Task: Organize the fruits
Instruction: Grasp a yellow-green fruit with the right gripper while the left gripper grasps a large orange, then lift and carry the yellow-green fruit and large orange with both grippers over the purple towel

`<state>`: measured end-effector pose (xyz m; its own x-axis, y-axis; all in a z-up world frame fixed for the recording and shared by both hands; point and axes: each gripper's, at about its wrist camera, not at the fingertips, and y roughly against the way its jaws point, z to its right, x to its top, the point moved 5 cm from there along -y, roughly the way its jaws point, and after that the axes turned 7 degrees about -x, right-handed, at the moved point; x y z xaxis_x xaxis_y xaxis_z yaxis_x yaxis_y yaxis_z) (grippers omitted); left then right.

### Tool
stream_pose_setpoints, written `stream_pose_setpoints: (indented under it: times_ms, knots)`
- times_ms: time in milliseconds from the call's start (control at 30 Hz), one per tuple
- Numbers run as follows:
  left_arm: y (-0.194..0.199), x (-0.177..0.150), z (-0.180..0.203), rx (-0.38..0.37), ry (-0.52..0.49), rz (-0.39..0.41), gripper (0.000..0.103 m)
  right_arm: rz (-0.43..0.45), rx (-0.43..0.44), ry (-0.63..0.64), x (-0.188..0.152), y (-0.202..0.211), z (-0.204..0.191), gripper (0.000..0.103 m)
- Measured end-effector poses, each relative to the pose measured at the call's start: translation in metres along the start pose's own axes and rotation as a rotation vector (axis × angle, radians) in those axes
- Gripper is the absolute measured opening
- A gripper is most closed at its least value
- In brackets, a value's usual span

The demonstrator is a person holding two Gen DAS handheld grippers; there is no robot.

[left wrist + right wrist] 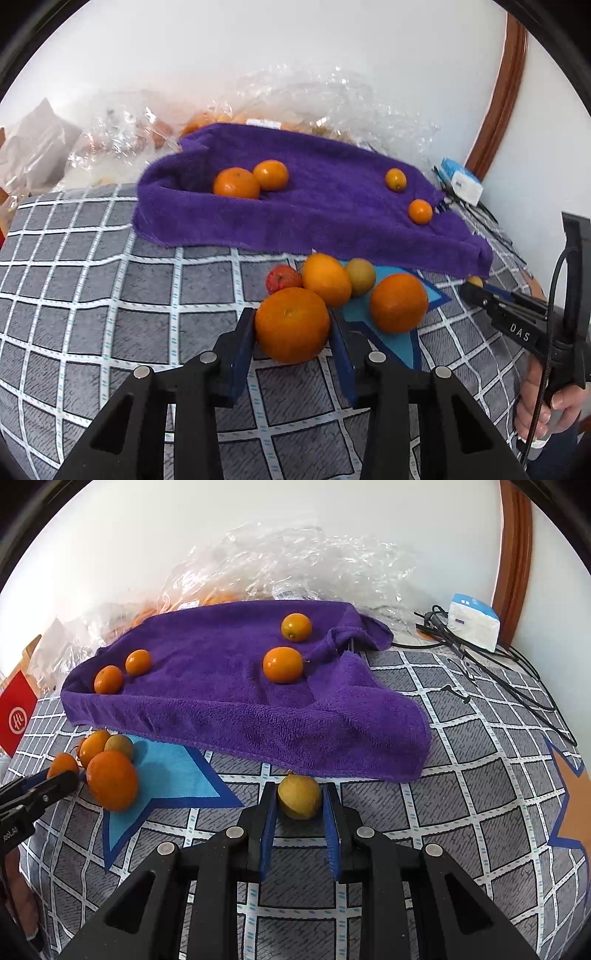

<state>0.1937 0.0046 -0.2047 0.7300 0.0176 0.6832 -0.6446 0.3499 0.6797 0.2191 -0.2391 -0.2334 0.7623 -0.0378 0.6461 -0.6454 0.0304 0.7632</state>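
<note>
My left gripper (292,321) is shut on a large orange (291,325) low over the grey checked cloth (110,295). Behind it lie another orange (326,279), a third orange (399,302), a red fruit (282,277) and a yellow-green fruit (360,277). My right gripper (300,797) is shut on a small yellow-green fruit (299,797) just in front of the purple towel (236,709). The towel (314,214) carries two oranges at its left (236,183) (270,175) and two small ones at its right (395,179) (420,211).
Crinkled clear plastic bags (295,561) with more fruit lie behind the towel against the white wall. A white and blue box (472,622) and black cables (498,668) sit at the right. A red card (16,716) stands at the left.
</note>
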Motion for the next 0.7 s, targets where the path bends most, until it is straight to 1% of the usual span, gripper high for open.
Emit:
stream_pose_setpoints:
  times_ms: [133,233,400,533,700]
  knots:
    - [0.012,0.002,-0.009,0.03,0.019,0.049,0.037,-0.003,0.004,-0.013,0.001,-0.001,0.002,0.024]
    - [0.015,0.005,-0.013,0.033,0.035,0.07,0.037,0.0,-0.007,-0.007,0.0,0.0,0.0,0.024]
    - [0.013,0.007,-0.017,0.043,0.057,0.07,0.037,0.003,-0.004,-0.008,0.001,0.001,0.0,0.024]
    - [0.014,0.008,-0.019,0.042,0.07,0.082,0.037,0.01,0.006,-0.016,0.001,0.002,0.0,0.024]
    - [0.019,0.011,-0.021,0.048,0.081,0.11,0.037,0.017,-0.003,-0.021,0.002,0.004,0.0,0.024]
